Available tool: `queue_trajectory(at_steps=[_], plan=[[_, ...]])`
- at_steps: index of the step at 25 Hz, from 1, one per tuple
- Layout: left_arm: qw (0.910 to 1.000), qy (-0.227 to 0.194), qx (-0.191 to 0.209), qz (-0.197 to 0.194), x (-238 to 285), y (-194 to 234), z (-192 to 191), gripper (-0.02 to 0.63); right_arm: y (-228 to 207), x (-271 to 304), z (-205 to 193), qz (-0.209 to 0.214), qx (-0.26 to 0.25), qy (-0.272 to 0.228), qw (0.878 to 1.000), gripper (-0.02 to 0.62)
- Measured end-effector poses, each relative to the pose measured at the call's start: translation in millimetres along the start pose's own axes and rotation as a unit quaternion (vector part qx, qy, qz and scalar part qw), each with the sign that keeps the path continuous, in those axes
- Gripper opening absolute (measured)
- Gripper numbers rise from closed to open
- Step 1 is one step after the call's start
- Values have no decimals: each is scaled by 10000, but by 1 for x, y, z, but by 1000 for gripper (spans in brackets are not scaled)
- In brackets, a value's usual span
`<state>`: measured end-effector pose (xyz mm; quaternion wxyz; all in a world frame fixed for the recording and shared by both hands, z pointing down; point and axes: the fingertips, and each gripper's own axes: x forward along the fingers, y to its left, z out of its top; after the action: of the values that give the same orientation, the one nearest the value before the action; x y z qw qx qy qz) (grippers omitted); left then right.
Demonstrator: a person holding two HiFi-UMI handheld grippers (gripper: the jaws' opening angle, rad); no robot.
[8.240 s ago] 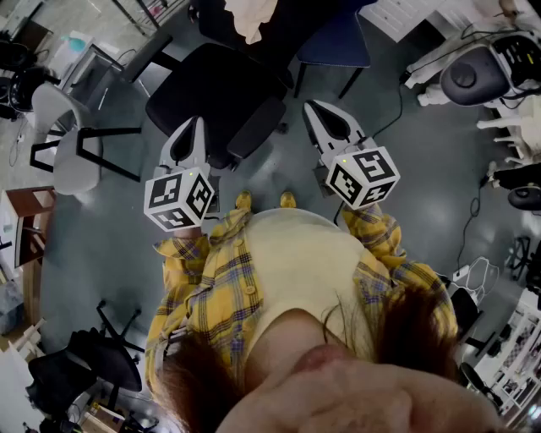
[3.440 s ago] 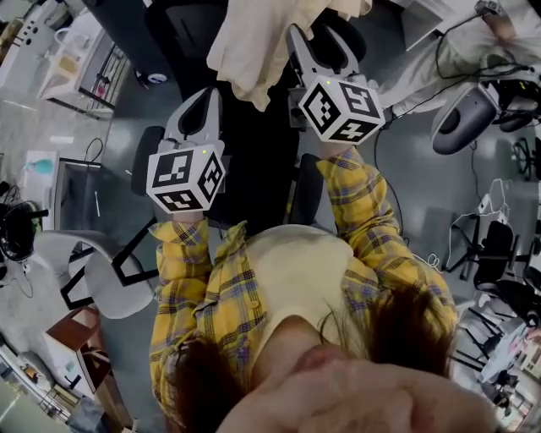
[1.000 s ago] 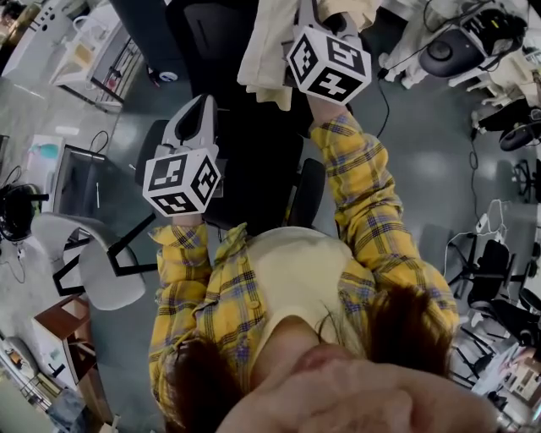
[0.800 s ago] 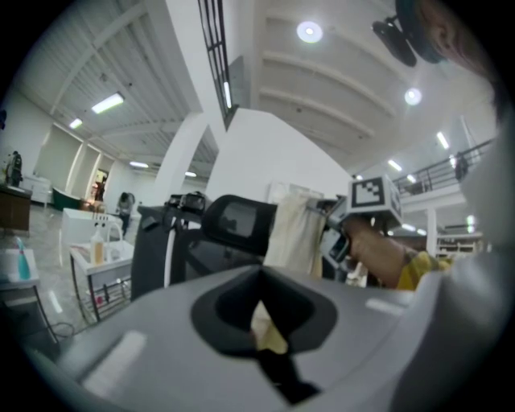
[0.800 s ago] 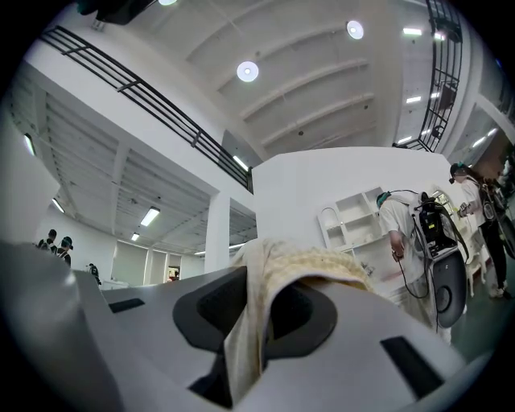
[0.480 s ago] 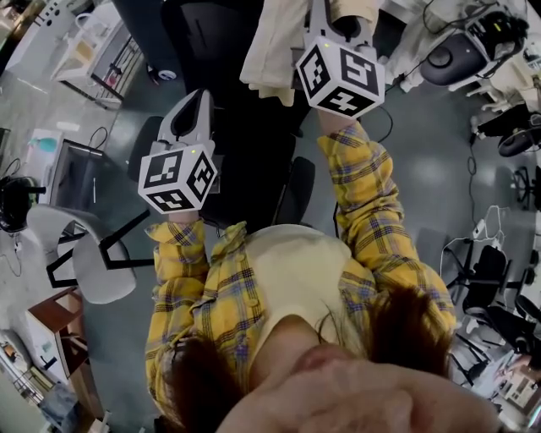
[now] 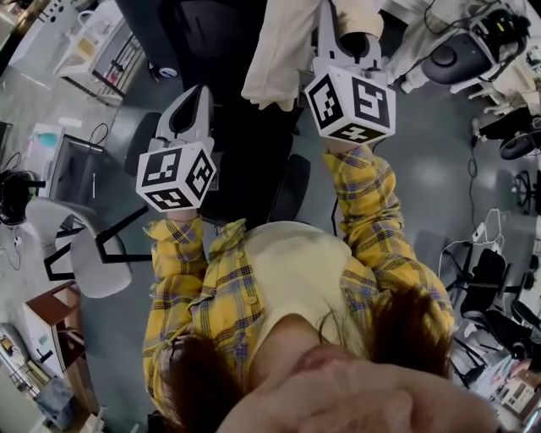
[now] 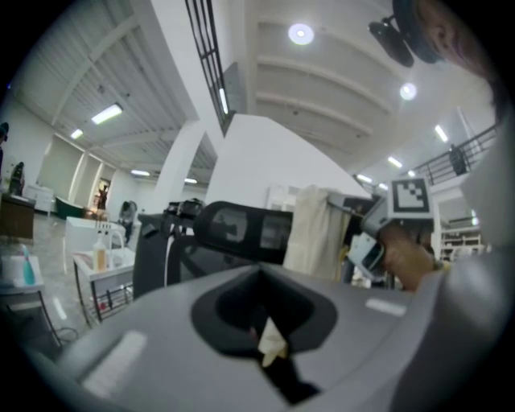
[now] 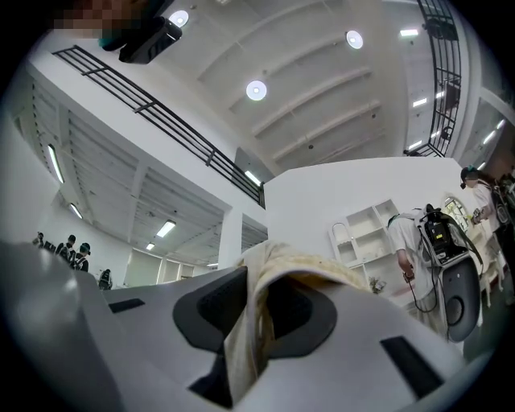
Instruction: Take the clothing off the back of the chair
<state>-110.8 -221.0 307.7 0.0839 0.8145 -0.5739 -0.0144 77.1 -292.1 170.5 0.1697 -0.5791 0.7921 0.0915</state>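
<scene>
The cream garment [image 7: 286, 52] hangs from my right gripper [image 7: 326, 12] at the top of the head view, raised beside the black office chair [image 7: 211, 38]. In the right gripper view the cloth [image 9: 269, 278] drapes over and runs down between the jaws of that gripper [image 9: 256, 326], which is shut on it. My left gripper [image 7: 193, 95] sits lower left over the chair seat, apart from the garment. Its jaws [image 8: 269, 344] are together, with only a small pale scrap at the seam. From the left gripper view the garment [image 8: 310, 237] hangs by the chair's headrest [image 8: 241, 229].
A grey chair [image 7: 84, 262] and a wooden stool [image 7: 51, 326] stand at the left. A desk with a wire rack [image 7: 101, 46] is upper left. Machines and cables [image 7: 465, 51] crowd the right. A person [image 9: 410, 241] stands by white shelves.
My right gripper has moved right and toward me with the garment, pulling the cloth away from the chair back. The left gripper has shifted only slightly.
</scene>
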Motion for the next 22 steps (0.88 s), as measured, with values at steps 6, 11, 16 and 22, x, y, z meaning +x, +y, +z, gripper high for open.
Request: queue_trajectory(at_steps=[6,11,16,22], plan=[[9999,11,25,102,-5,-1,-1,5,4,-19,-5,151,38,51,9999,71],[9998,2,17,180,-12,2,-2,5,13,-34,-10,236,60,77,9997,71],[9997,-19,49,245,-18,5,0,5,21,-48,-18,319,141,165,9993,71],[9996,-53,62,283,-23,8,2,5,40,-62,-31,514,266,333,9978,71]])
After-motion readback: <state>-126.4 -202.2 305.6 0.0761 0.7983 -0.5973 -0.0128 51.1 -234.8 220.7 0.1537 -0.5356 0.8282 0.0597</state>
